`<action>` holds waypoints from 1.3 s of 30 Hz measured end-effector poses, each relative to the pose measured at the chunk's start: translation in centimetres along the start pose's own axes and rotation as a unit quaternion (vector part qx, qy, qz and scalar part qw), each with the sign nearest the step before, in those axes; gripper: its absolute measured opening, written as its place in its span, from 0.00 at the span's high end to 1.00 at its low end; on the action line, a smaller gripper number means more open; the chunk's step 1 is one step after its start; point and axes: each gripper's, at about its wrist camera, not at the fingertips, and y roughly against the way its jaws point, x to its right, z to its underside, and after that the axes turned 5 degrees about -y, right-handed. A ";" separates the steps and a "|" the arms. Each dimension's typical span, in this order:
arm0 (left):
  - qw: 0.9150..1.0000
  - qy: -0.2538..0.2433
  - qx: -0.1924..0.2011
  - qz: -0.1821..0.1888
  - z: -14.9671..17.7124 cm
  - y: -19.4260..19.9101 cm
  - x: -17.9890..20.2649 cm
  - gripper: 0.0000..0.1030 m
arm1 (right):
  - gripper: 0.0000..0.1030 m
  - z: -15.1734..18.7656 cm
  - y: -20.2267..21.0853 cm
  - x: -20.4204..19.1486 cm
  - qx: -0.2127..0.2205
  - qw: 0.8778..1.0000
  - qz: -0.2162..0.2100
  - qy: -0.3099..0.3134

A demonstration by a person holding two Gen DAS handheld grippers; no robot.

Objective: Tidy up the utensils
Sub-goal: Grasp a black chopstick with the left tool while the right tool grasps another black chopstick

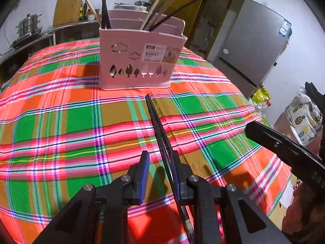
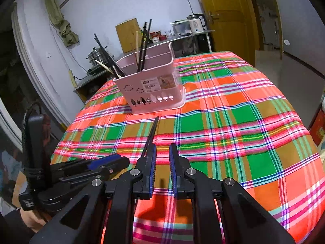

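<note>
A pair of black chopsticks [image 1: 157, 122] lies on the plaid tablecloth [image 1: 61, 122], tips pointing at a pink utensil basket [image 1: 140, 61]. My left gripper [image 1: 160, 158] is open around their near end; they rest against the right finger's blue pad [image 1: 175, 174]. The basket holds several black and wooden chopsticks. In the right wrist view the basket [image 2: 152, 89] stands ahead and the black chopsticks [image 2: 151, 135] lie left of my right gripper [image 2: 162, 152], which is open and empty. The left gripper [image 2: 97, 166] shows at lower left.
A silver fridge [image 1: 254, 46] stands right of the table. A counter with a steel pot [image 1: 28, 26], a cutting board [image 2: 128, 34] and a kettle [image 2: 196, 23] runs behind. The table edge drops off at right [image 1: 280, 162].
</note>
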 end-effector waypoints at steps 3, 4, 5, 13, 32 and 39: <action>1.000 0.001 -0.012 -0.006 -0.2 -1.2 0.0 0.80 | 0.87 0.0 -0.1 0.6 -0.002 1.000 0.001 -0.008; 1.000 0.001 -0.015 -0.007 -0.2 -1.5 0.1 0.80 | 0.87 0.0 -0.1 0.6 -0.002 1.000 0.001 -0.009; 1.000 0.000 -0.018 -0.008 -0.2 -1.7 0.1 0.80 | 0.87 0.0 -0.2 0.7 -0.002 1.000 0.002 -0.010; 0.999 -0.017 -0.016 -0.036 -0.4 -2.7 0.7 0.79 | 0.87 -0.1 -0.6 1.5 -0.006 1.000 0.004 -0.019; 0.996 0.063 -0.017 -0.060 2.2 1.4 -5.9 0.94 | 0.87 0.3 -3.6 -0.4 -0.035 0.999 -0.016 0.002; 0.997 0.040 -0.035 -0.051 -0.7 -0.3 -6.3 0.93 | 0.87 -0.4 -6.4 -2.2 -0.056 0.998 -0.022 0.031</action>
